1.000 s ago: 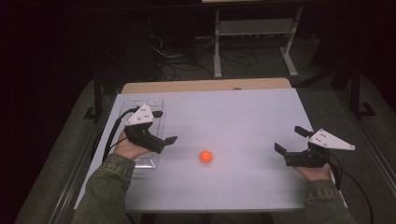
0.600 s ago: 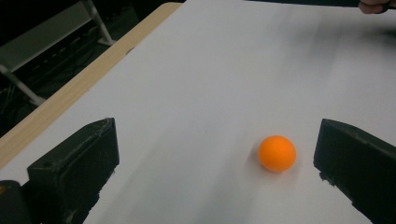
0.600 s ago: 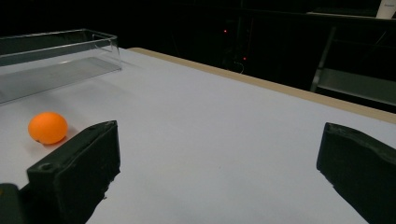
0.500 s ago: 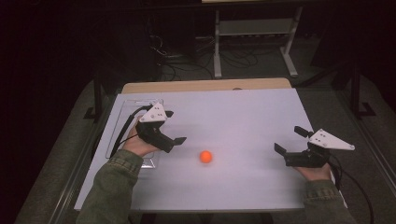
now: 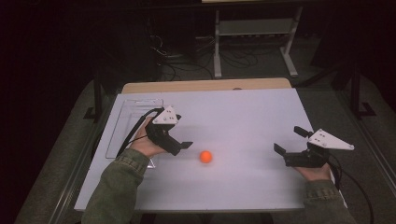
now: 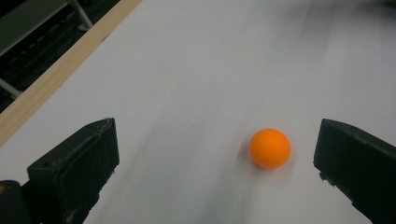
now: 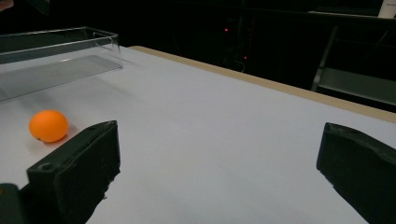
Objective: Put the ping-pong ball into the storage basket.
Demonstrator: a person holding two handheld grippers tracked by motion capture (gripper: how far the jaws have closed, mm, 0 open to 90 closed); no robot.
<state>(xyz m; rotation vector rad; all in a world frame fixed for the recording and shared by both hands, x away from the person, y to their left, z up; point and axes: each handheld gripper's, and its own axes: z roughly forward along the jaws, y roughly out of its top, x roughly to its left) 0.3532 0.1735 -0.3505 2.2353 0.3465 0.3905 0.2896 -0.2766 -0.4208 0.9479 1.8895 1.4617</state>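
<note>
On the white bench (image 5: 243, 121), near the middle, sits the orange ball (image 5: 205, 157), loose and touched by nothing. The left gripper (image 5: 180, 145) hangs just left of it, jaws spread wide and aimed at the ball; in the left gripper view the ball (image 6: 270, 148) lies between them, closer to the right-hand jaw. Far over at the right edge, the right gripper (image 5: 292, 145) rests low, jaws wide apart too. A clear tray (image 5: 122, 122) lies behind the left hand.
</note>
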